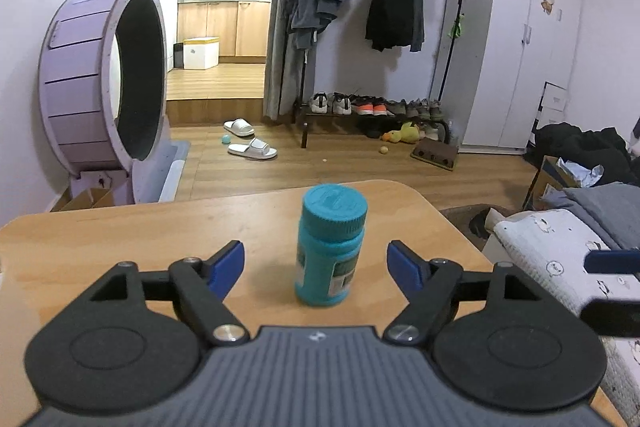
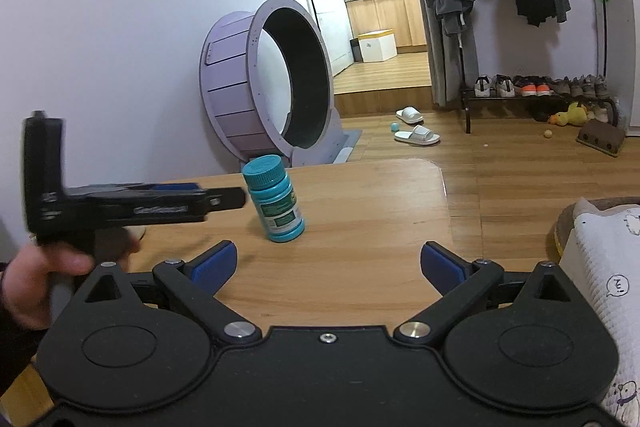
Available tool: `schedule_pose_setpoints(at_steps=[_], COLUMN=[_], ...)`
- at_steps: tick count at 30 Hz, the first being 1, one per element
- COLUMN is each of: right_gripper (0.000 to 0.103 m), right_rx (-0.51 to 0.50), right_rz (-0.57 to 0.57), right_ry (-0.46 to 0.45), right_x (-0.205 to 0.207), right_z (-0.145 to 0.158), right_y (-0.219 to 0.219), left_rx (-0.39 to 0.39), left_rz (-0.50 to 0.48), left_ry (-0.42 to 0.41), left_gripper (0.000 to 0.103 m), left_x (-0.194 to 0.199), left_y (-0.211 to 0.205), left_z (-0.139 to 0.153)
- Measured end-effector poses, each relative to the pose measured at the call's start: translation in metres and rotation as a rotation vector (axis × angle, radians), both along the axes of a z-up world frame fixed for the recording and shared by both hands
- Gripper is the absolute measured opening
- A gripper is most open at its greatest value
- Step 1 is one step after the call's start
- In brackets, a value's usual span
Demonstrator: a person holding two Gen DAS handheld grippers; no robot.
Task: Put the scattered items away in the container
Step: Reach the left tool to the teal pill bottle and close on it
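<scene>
A teal pill bottle (image 1: 330,247) with a ribbed cap stands upright on the wooden table (image 1: 120,247). My left gripper (image 1: 316,253) is open, its blue pads on either side of the bottle and clear of it. In the right wrist view the same bottle (image 2: 276,199) stands left of centre, and the left gripper (image 2: 236,197) comes in from the left with a hand (image 2: 40,267) on its grip; its tip is right by the bottle. My right gripper (image 2: 328,255) is open wide over bare table, nothing between its fingers. No container shows in either view.
The table's rounded far edge (image 2: 436,167) drops to wood floor. A bed with a white quilt (image 2: 600,267) lies close on the right. A purple cat wheel (image 1: 104,79) stands at the left wall. Slippers (image 1: 252,149) and a clothes rack (image 1: 392,7) are farther back.
</scene>
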State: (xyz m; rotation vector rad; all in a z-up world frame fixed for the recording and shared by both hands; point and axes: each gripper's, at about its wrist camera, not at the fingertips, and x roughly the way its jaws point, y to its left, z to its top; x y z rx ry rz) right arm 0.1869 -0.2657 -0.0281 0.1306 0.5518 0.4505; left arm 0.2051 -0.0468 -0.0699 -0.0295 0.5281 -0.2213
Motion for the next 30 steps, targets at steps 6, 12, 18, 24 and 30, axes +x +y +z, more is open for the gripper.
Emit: schedule_pose_setpoints(at_steps=[6, 12, 18, 24, 30], right_gripper=[0.099, 0.099, 0.099, 0.099, 0.099], right_rx=[0.011, 0.021, 0.024, 0.020, 0.025], right_rz=[0.006, -0.006, -0.004, 0.002, 0.007], right_ry=[-0.004, -0.005, -0.002, -0.005, -0.014], right_x=[0.001, 0.000, 0.000, -0.002, -0.003], right_z=[-0.002, -0.002, -0.002, 0.001, 0.006], right_y=[-0.006, -0.014, -0.014, -0.013, -0.014], left_rx=[0.012, 0.050, 0.083, 0.078, 0.055], left_rz=[0.006, -0.005, -0.017, -0.031, -0.021], left_ry=[-0.012, -0.070, -0.092, -0.081, -0.128], left_gripper=[0.077, 0.077, 0.065, 0.045, 0.045], left_x=[0.017, 0.022, 0.025, 0.030, 0.011], left_y=[-0.007, -0.018, -0.024, -0.026, -0.015], left_z=[-0.008, -0.011, -0.012, -0.014, 0.001])
